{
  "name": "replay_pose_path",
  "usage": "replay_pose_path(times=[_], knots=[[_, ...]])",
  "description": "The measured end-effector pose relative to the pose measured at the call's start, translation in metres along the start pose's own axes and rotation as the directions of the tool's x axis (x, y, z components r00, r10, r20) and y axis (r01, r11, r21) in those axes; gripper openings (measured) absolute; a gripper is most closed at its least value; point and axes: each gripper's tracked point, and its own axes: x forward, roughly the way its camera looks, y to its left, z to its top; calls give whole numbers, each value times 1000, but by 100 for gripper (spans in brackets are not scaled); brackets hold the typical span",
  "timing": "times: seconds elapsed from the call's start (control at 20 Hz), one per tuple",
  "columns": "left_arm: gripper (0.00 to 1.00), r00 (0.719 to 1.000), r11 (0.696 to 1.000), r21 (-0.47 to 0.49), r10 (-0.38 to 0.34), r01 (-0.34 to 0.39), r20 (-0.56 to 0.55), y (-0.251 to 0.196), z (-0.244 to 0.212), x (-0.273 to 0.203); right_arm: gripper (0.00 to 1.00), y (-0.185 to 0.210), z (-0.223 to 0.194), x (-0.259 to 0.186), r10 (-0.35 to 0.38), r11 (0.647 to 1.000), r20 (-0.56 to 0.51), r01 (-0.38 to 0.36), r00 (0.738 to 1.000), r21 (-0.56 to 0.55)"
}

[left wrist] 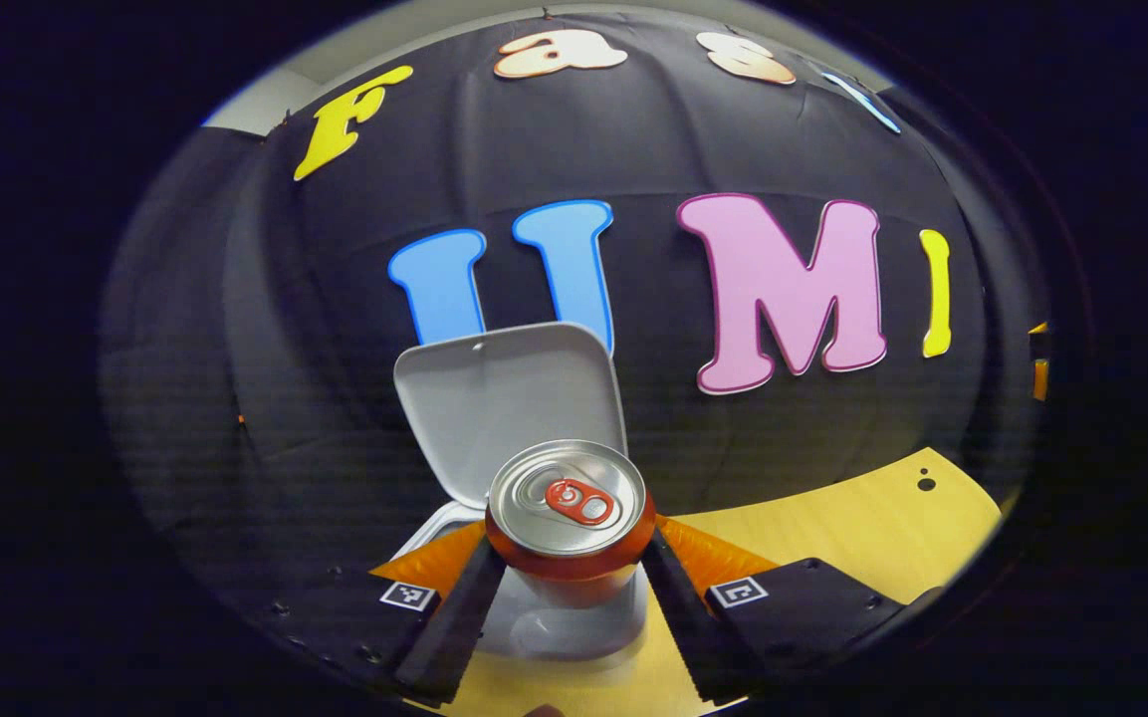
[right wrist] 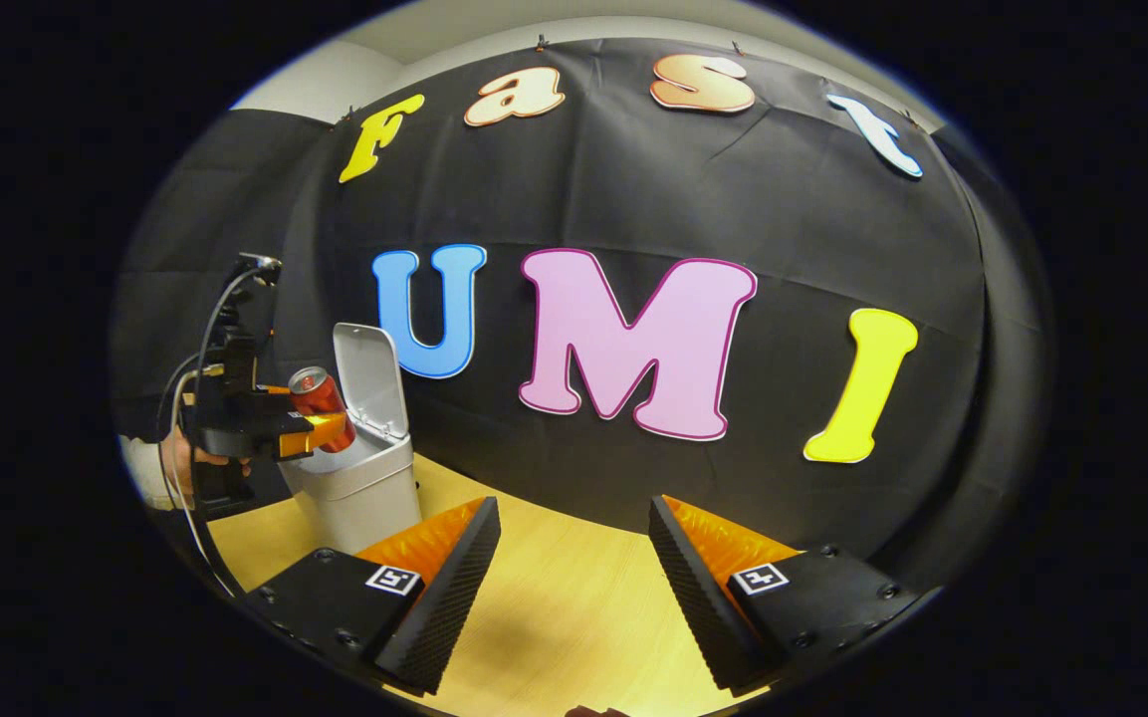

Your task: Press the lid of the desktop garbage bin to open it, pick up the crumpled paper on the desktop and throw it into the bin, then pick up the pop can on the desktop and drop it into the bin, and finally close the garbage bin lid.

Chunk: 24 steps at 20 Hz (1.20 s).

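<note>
Clamping the can [left wrist: 569, 523], the left gripper [left wrist: 570, 588] is held above the bin [right wrist: 359, 483], lid [left wrist: 509, 403] raised at twelve o'clock. The right gripper [right wrist: 574, 573] is spread wide over the table [right wrist: 564, 607].

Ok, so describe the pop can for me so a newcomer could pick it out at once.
Start at the wooden desktop in front of the black cloth wall, and find the pale bin with its lid standing open. Held just over the bin's mouth by the left gripper is the pop can. It is the one red, round metal thing there, with a silver top and a red pull tab.
</note>
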Motion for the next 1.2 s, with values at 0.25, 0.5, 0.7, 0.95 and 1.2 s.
replay_pose_path(times=[0.25,0.5,0.7,0.95,1.2], knots=[[84,994,999,-3,46,-46,-95,25,-33,17,97,6,-6,-2,15,1000,-17,-15,1000,12],[89,994,997,-35,64,-67,-87,30,-31,18,97,1,-4,-4,15,1000,-6,-15,1000,24],[96,993,994,-13,105,-105,-47,35,-8,13,96,-1,-3,-4,41,998,-8,-40,999,57],[96,993,990,-80,116,-116,-6,39,38,7,97,7,3,-18,77,992,39,-80,996,97],[96,984,984,-74,168,-164,52,61,100,13,97,22,-10,-37,169,981,18,-170,985,96]])
